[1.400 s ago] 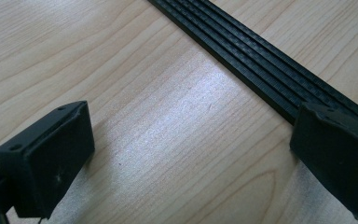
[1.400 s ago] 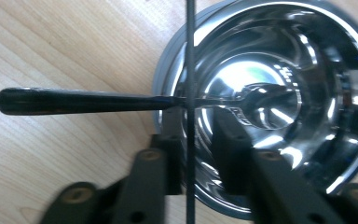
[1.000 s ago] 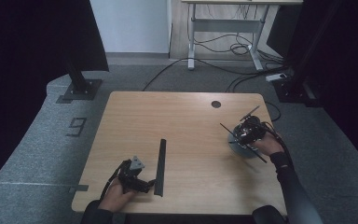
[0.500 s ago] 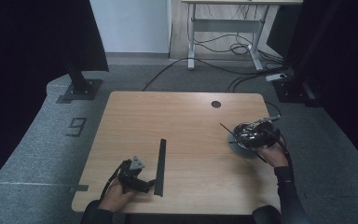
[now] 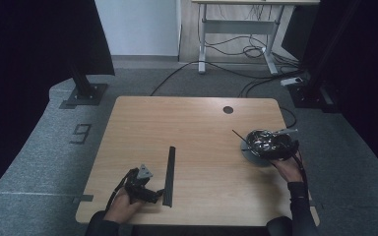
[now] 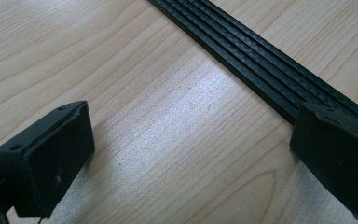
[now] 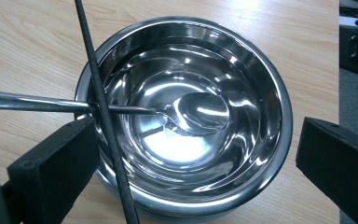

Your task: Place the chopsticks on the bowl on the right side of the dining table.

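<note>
Above the steel bowl the right tool hangs, jaws just spread apart, straddling its rim.

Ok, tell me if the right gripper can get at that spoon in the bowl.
Probably yes: the right gripper hangs open over the bowl, spoon lying inside. A thin black rod crosses the rim over the spoon's handle and may hinder.

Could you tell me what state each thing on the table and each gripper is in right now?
Steel bowl: upright, a spoon and a thin rod in it.
Spoon: lying in the bowl, handle over the rim.
Thin black rod: resting across the bowl's rim.
Black strip: flat on the table.
Left gripper: open, empty.
Right gripper: open, astride the bowl.
</note>
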A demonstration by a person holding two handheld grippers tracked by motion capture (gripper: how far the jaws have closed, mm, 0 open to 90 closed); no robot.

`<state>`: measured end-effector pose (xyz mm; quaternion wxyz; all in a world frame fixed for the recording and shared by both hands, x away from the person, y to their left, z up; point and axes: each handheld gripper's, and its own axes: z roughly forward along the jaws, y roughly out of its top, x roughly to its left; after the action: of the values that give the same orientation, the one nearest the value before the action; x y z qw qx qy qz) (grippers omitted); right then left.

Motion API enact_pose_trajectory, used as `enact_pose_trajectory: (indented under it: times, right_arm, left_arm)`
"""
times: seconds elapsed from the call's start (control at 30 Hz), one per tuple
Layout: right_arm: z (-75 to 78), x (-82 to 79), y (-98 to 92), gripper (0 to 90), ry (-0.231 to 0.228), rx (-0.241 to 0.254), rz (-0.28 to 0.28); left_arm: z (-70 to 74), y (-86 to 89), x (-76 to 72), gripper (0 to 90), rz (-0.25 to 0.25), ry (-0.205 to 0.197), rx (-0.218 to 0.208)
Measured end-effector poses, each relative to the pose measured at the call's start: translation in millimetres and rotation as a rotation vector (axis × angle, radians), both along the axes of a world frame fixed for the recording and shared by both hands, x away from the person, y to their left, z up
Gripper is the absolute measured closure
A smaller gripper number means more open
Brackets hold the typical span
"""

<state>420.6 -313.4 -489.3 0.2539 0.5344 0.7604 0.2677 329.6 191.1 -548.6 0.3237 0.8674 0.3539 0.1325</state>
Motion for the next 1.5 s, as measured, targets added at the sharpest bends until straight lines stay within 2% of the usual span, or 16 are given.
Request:
enact_pose_trajectory:
  times: [0.23,0.47,0.73,1.5]
  right_arm:
    - [-2.4,-0.8,-2.1,0.0,-0.016,0.011,-0.007]
    - [-10.6,1.8,-3.0,0.0,-0.002,-0.004,-0.008]
    - [-11.3,1.2,-15.2,0.3,0.009,0.0,-0.041]
    - [-13.3,1.6,-50.2,5.2,-0.016,0.034,-0.152]
  left_arm:
    - [0.0,-0.1,0.0,0.0,0.0,0.0,0.0]
    - [0.0,-0.1,0.0,0.0,0.0,0.0,0.0]
    - [0.0,-0.1,0.0,0.0,0.0,0.0,0.0]
    - [0.0,-0.1,0.0,0.0,0.0,0.0,0.0]
